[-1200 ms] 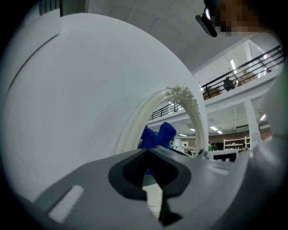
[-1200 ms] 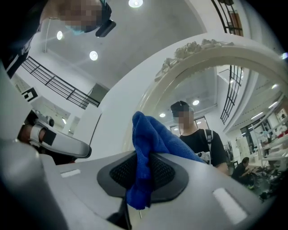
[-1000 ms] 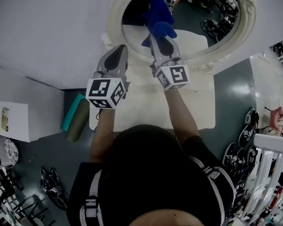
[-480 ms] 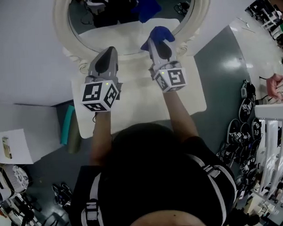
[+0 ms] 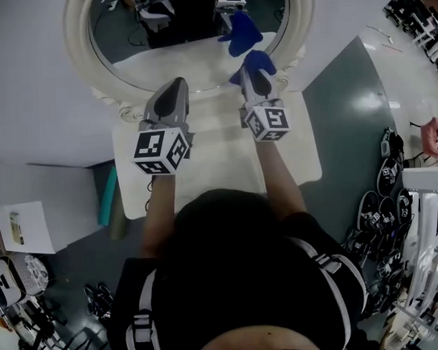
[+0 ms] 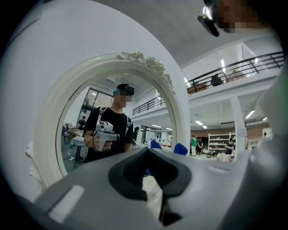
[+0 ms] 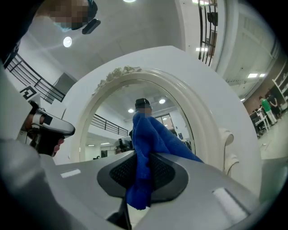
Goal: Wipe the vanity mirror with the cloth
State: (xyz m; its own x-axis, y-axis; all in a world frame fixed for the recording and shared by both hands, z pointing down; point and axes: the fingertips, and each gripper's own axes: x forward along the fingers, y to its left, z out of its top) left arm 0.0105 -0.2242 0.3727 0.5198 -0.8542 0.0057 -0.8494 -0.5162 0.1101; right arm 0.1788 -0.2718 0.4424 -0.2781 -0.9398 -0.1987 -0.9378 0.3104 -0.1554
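Note:
The oval vanity mirror (image 5: 192,35) in its white carved frame (image 5: 82,64) stands at the back of a white table top (image 5: 218,160). My right gripper (image 5: 253,69) is shut on a blue cloth (image 5: 255,60), which sits at the frame's lower rim; its reflection shows in the glass. In the right gripper view the cloth (image 7: 150,134) hangs from between the jaws in front of the mirror (image 7: 112,130). My left gripper (image 5: 174,86) is shut on nothing and points at the lower rim, left of the cloth. In the left gripper view the mirror (image 6: 112,130) reflects the person.
A teal rolled mat (image 5: 105,196) lies on the floor left of the table. White sheets (image 5: 20,228) lie further left. Racks and dark gear (image 5: 413,200) crowd the right side. A white wall (image 5: 30,105) backs the mirror.
The right gripper has brought the cloth down from the mirror glass to the lower rim of the frame. The head view has swung, so the mirror now sits further left.

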